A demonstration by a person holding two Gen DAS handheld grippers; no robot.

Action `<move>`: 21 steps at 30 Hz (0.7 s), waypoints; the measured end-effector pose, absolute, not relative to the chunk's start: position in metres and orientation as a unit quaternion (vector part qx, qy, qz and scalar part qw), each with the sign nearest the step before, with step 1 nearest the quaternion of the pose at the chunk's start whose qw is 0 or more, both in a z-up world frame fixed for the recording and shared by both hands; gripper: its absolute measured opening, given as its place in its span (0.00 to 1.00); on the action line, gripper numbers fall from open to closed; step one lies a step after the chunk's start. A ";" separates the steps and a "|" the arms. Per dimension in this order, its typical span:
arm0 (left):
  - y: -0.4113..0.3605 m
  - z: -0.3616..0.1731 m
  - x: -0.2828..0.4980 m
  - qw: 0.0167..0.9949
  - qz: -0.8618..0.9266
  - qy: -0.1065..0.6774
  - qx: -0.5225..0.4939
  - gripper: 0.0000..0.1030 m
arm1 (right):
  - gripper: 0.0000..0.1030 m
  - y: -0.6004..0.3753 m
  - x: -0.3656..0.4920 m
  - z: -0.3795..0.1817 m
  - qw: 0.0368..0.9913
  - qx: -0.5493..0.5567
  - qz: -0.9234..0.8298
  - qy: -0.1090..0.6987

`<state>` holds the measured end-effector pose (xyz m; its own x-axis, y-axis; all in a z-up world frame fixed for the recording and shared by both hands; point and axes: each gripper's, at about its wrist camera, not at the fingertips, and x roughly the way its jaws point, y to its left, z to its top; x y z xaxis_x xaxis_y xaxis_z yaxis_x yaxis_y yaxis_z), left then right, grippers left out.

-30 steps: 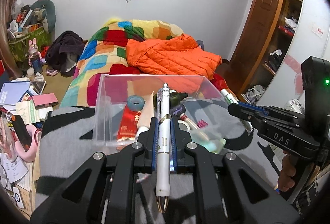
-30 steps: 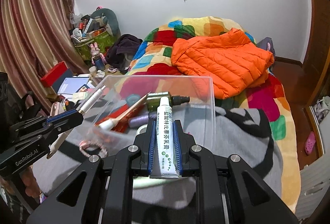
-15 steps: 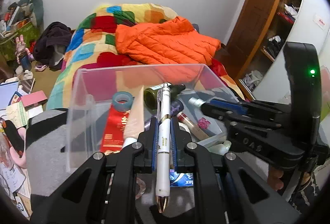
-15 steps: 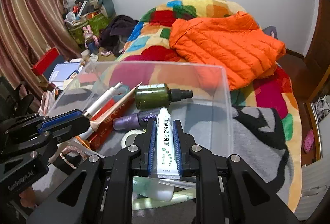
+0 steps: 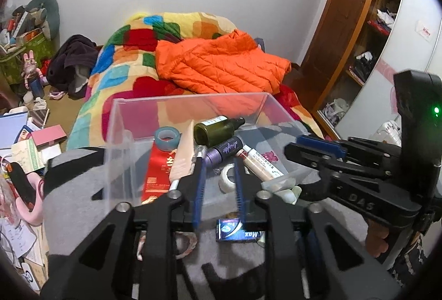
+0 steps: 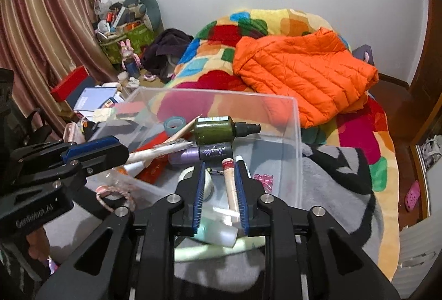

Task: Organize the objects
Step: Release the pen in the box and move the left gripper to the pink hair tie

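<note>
clear bin (image 5: 190, 104) holds bottles – both grippers' fingers (image 6: 199, 191) apart

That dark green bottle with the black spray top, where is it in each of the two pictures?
Left wrist view: the green bottle lies on its side inside the clear box, just above centre.
Right wrist view: it lies centre frame, nozzle pointing right.
Shared landmark: the orange jacket on the bed.

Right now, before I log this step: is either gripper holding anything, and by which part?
Nothing is held. The left gripper and right gripper are both open over the clear box.
</note>
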<state>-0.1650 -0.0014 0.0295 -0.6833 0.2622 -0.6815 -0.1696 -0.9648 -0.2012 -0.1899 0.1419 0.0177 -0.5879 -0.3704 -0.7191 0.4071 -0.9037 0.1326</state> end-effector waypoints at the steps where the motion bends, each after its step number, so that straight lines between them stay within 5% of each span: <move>1: -0.003 0.032 -0.161 0.116 0.918 -0.060 -0.376 0.32 | 0.23 0.144 -0.184 0.021 0.217 0.393 -0.893 0.025; 6: -0.015 0.039 -0.133 0.095 0.929 -0.050 -0.355 0.53 | 0.33 0.151 -0.160 0.026 0.216 0.379 -0.900 0.030; 18: -0.047 -0.021 -0.100 0.044 0.908 -0.032 -0.415 0.56 | 0.52 0.173 -0.138 -0.028 0.189 0.444 -0.876 -0.008; 21: -0.056 -0.031 -0.109 0.040 0.902 -0.047 -0.427 0.48 | 0.52 0.175 -0.145 -0.041 0.176 0.464 -0.868 -0.035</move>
